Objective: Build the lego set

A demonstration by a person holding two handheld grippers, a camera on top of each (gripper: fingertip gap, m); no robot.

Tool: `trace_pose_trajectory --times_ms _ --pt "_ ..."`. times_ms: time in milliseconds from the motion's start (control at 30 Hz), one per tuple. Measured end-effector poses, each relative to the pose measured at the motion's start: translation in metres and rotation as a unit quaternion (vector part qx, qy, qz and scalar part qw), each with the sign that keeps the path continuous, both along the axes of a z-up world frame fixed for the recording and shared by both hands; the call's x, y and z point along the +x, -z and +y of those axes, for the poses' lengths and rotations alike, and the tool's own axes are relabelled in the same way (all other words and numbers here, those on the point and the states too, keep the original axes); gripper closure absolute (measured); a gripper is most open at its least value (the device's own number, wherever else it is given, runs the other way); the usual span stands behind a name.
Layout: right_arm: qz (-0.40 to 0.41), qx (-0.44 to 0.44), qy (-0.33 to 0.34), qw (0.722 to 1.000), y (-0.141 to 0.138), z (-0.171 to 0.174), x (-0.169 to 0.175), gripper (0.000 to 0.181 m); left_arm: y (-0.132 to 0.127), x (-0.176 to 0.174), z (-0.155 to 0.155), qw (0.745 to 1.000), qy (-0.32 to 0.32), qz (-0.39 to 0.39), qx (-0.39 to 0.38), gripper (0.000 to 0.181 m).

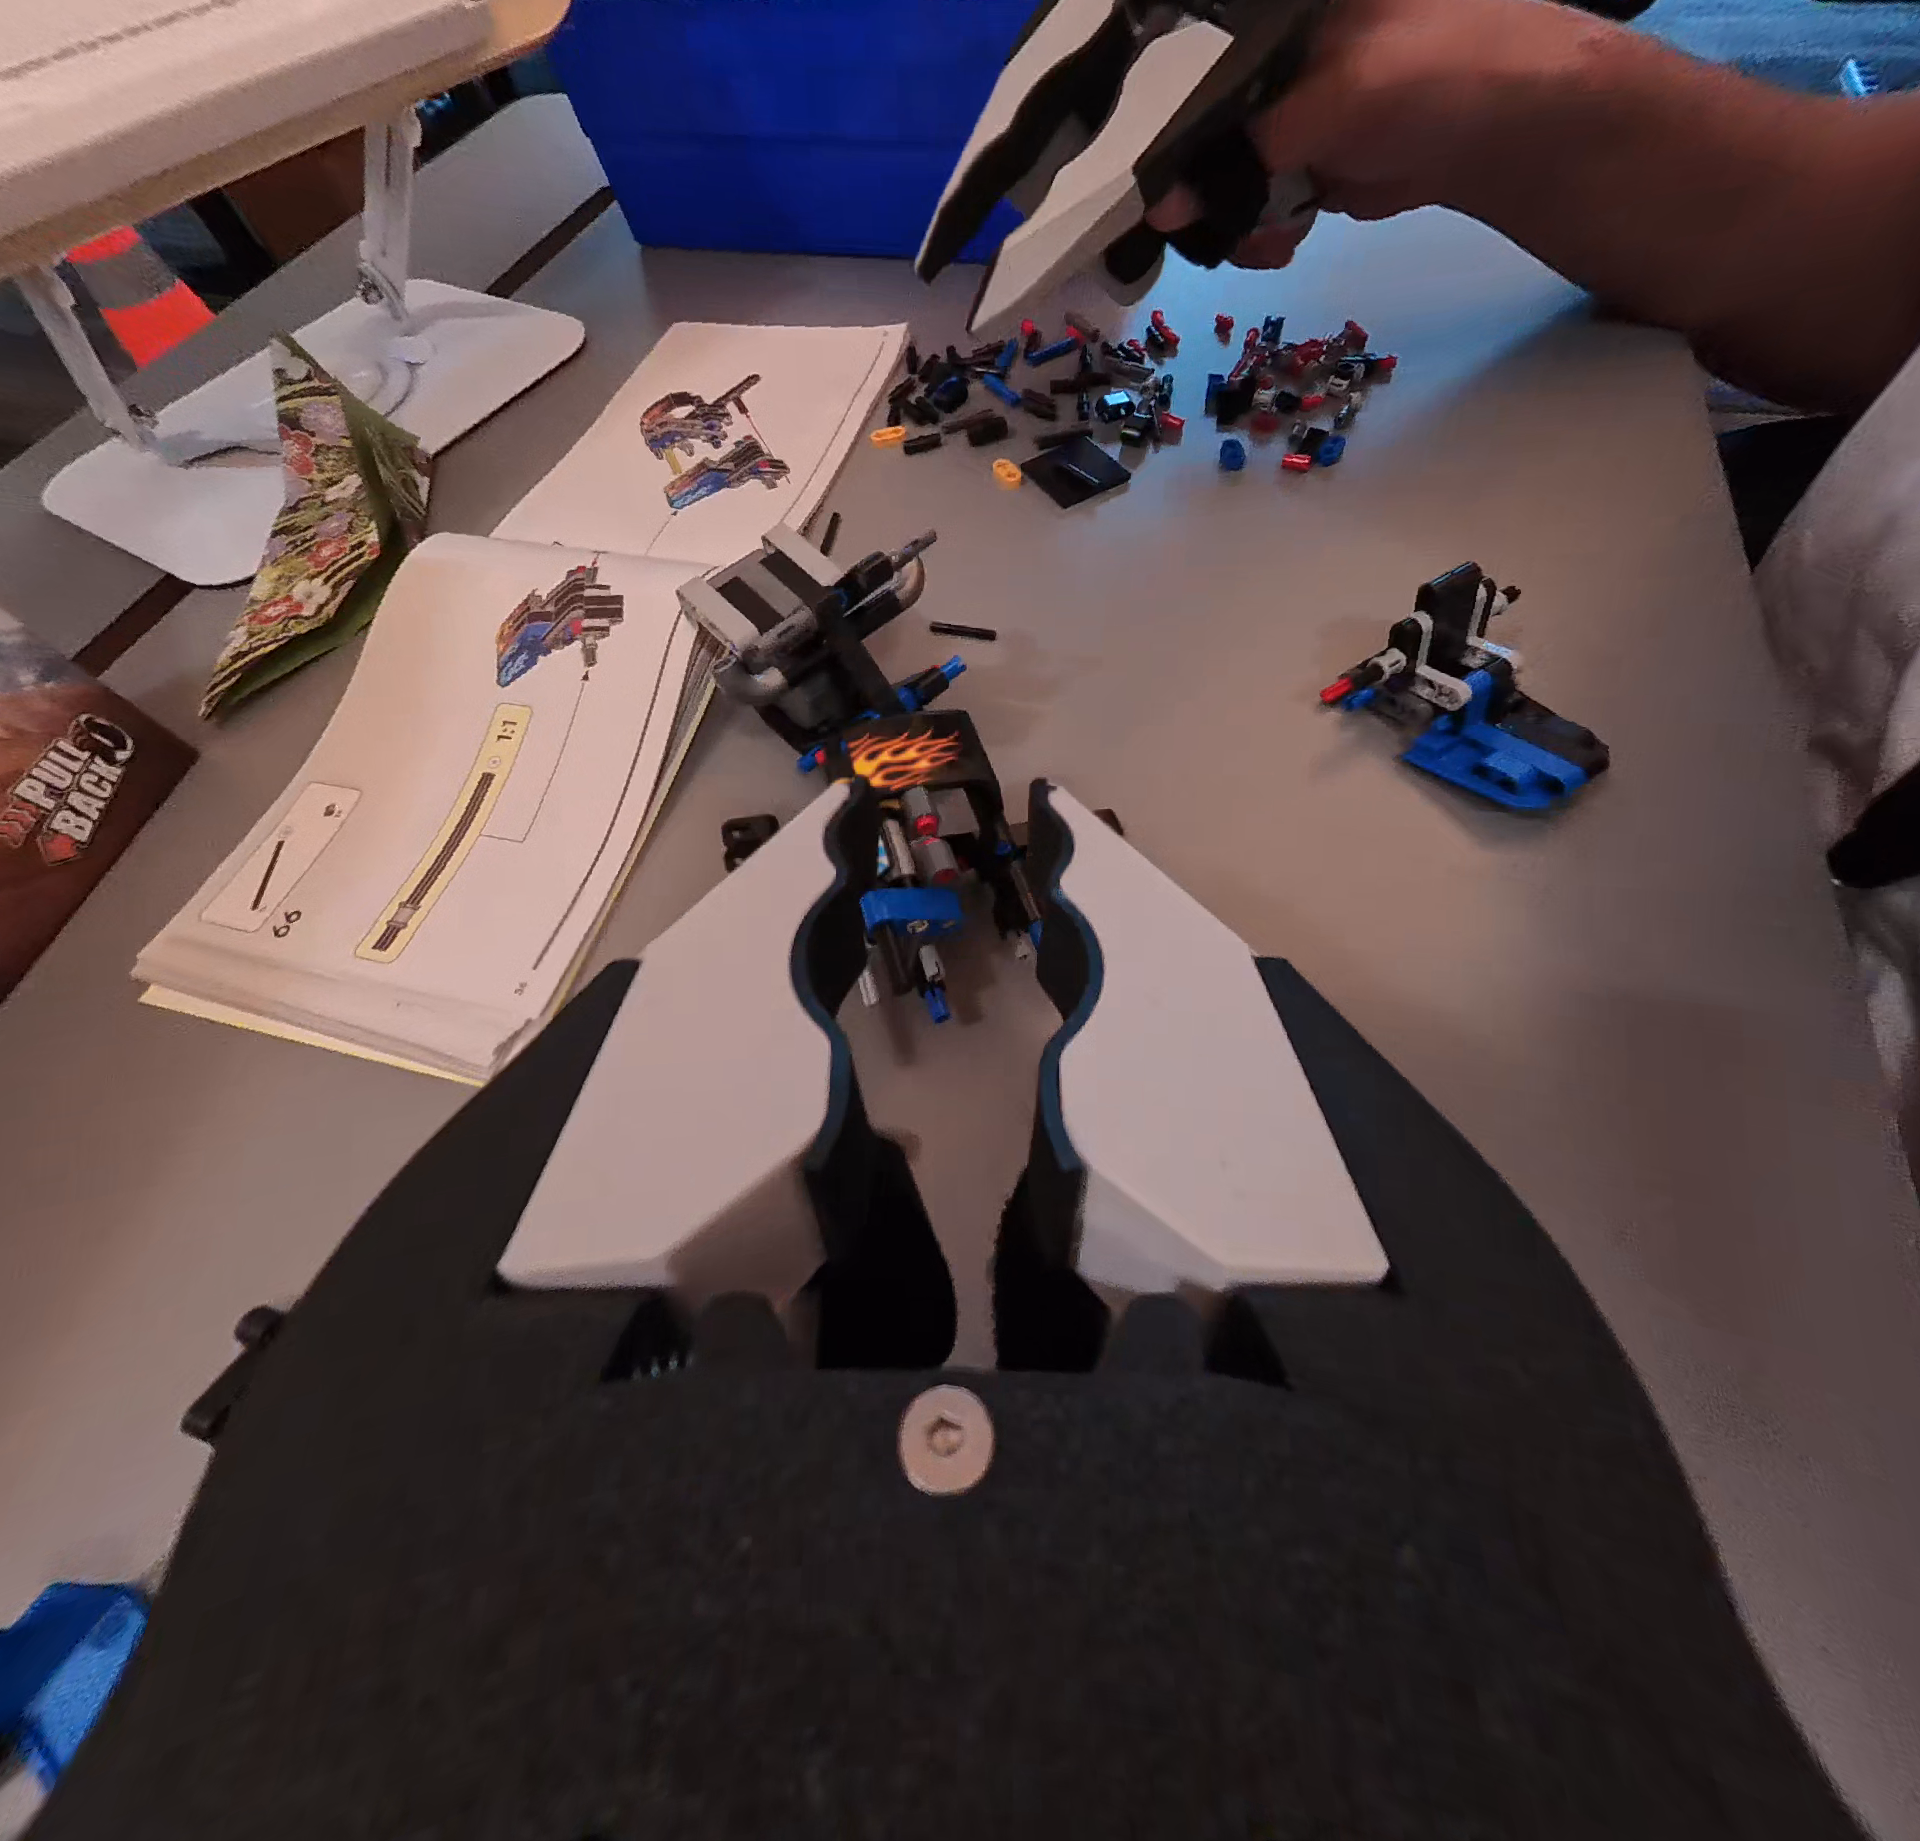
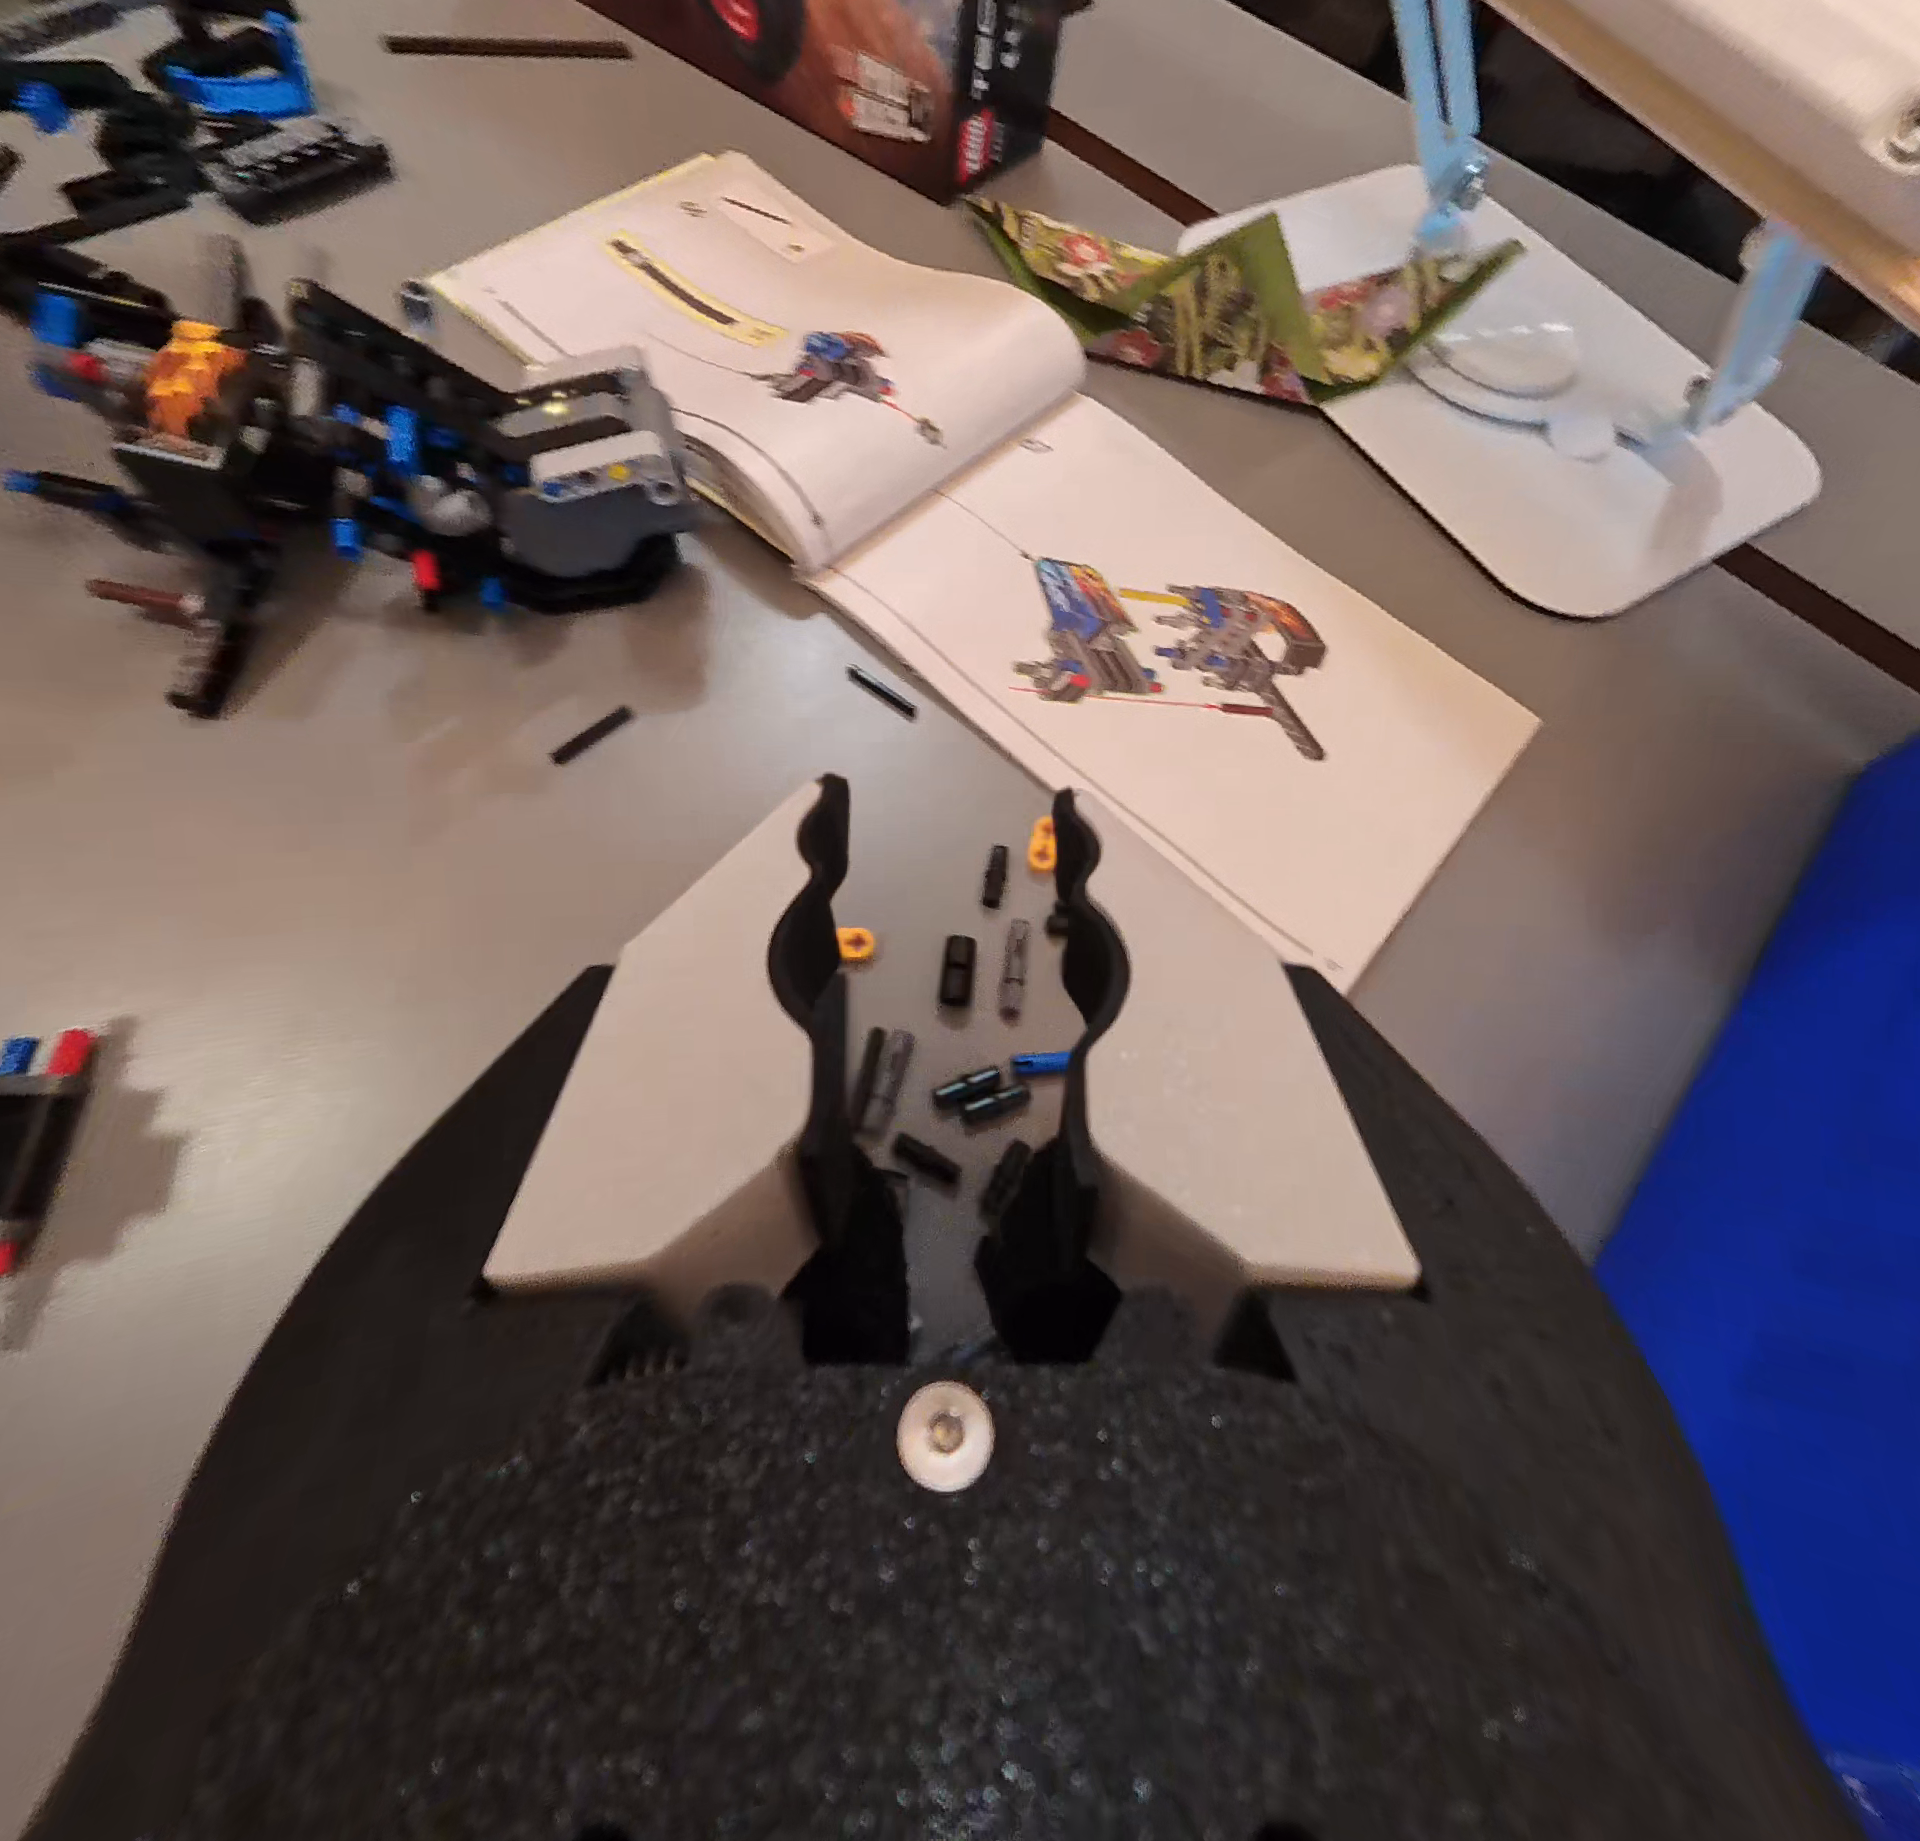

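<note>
The partly built black and blue model with a flame sticker [image 1: 904, 752] lies on the grey table [image 1: 1299, 1012] beside the open instruction booklet [image 1: 468, 773]. My left gripper [image 1: 945, 804] is open, its fingers on either side of the model's near end. I cannot tell if they touch it. My right gripper [image 2: 948, 799] is open and empty, hovering over loose black, blue and orange pins [image 2: 961, 965]. It also shows in the left wrist view [image 1: 961, 290], held by a hand above the loose-parts pile [image 1: 1122, 389]. The model also shows in the right wrist view [image 2: 364, 441].
A small blue and black sub-assembly [image 1: 1475, 711] sits at the right. A blue bin [image 1: 790, 108] stands at the back, with a white stand [image 1: 312, 378] and folded patterned paper [image 1: 312, 524] at the left. The set's box [image 2: 831, 25] and more black parts [image 2: 208, 108] lie beyond the booklet [image 2: 1039, 544]. The tips of one gripper are about 25 centimetres away from the tips of the other.
</note>
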State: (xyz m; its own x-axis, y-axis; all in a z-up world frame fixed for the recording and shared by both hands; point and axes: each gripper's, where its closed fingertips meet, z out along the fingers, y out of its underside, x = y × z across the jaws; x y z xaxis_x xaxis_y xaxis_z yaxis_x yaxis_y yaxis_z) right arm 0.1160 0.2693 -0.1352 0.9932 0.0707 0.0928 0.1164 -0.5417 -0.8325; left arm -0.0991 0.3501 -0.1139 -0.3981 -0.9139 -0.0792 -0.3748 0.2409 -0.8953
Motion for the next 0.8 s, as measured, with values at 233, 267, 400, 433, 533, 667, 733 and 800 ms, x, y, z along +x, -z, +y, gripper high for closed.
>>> trace_pose_trajectory --times_ms 233,267,400,433,533,667,733,800 --pt "-0.012 -0.013 0.043 0.999 0.009 0.002 0.022 0.142 0.000 0.000 0.016 0.999 -0.037 -0.012 0.028 0.160" --pt "-0.016 -0.018 0.045 0.999 0.012 0.002 0.024 0.142 0.000 0.000 0.018 0.999 -0.041 -0.014 0.027 0.160" --pt "-0.019 -0.028 0.049 0.998 0.019 0.002 0.028 0.142 -0.002 0.002 0.026 0.998 -0.058 -0.020 0.021 0.162" --pt "-0.014 -0.024 0.048 0.998 0.019 0.002 0.027 0.142 -0.002 0.003 0.028 0.998 -0.062 -0.021 0.023 0.162" --pt "-0.001 -0.025 0.039 0.999 0.020 0.004 0.022 0.142 -0.001 0.002 0.027 0.998 -0.059 -0.018 0.013 0.162" --pt "-0.021 -0.029 0.039 0.999 0.021 0.003 0.023 0.142 0.000 0.002 0.024 0.998 -0.053 -0.016 0.009 0.162" --pt "-0.021 -0.028 0.040 0.999 0.021 0.003 0.024 0.142 0.001 0.002 0.024 0.998 -0.054 -0.013 0.006 0.162" --pt "-0.013 -0.030 0.038 0.999 0.022 0.003 0.022 0.142 0.003 0.002 0.023 0.999 -0.050 -0.007 0.003 0.162"
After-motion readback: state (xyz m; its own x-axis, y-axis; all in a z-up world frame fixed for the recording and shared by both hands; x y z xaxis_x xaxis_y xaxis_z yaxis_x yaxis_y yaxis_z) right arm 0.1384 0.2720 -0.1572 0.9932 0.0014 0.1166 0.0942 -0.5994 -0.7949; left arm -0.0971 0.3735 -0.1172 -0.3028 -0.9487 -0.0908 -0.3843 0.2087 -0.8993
